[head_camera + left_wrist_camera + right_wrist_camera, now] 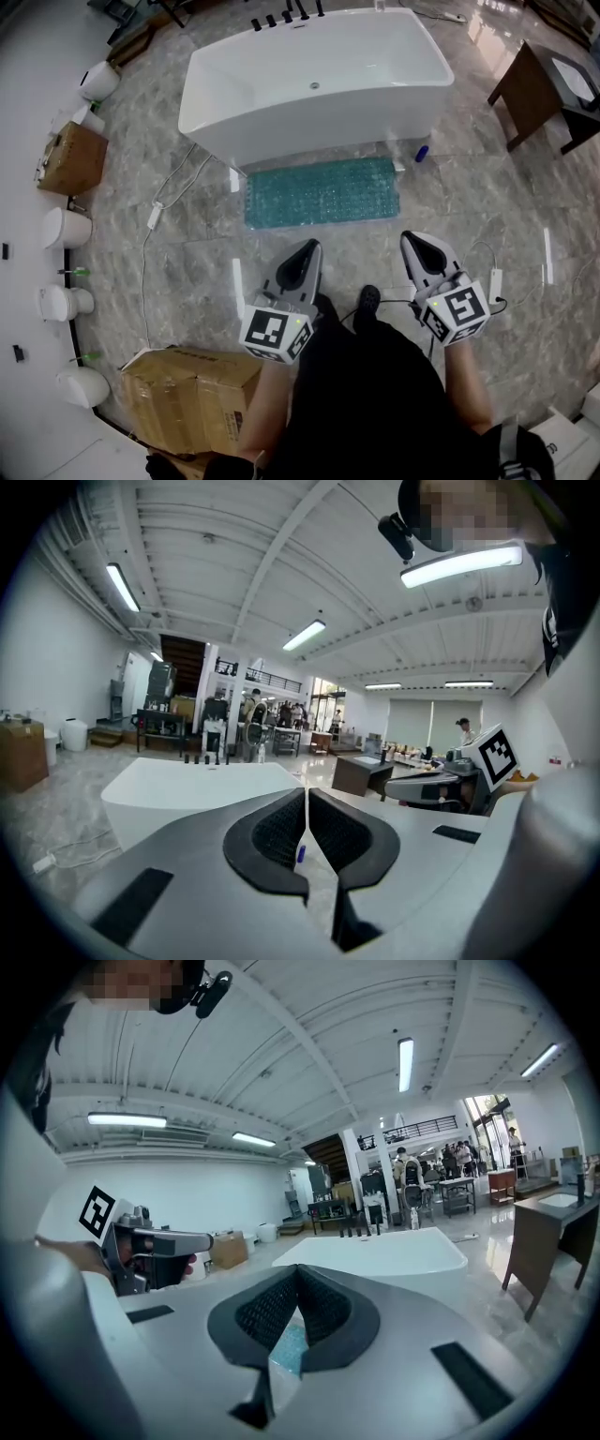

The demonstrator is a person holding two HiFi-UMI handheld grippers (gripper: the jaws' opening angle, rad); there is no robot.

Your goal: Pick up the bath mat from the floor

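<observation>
A teal bath mat (323,192) lies flat on the marble floor in front of the white bathtub (314,80). My left gripper (310,247) and right gripper (415,241) hover side by side short of the mat's near edge, high above the floor and pointing slightly down toward it. Both are shut with nothing between the jaws. In the left gripper view the closed left gripper (306,792) points at the bathtub (197,794). Below the closed right gripper (297,1272), a patch of the bath mat (292,1348) shows in the right gripper view.
Several white toilets (66,228) and a cardboard box (73,157) line the left wall. Another box (187,394) sits near my left side. A white cable (156,216) runs over the floor. A small blue bottle (422,154) lies by the tub; a dark wooden table (539,89) stands at the right.
</observation>
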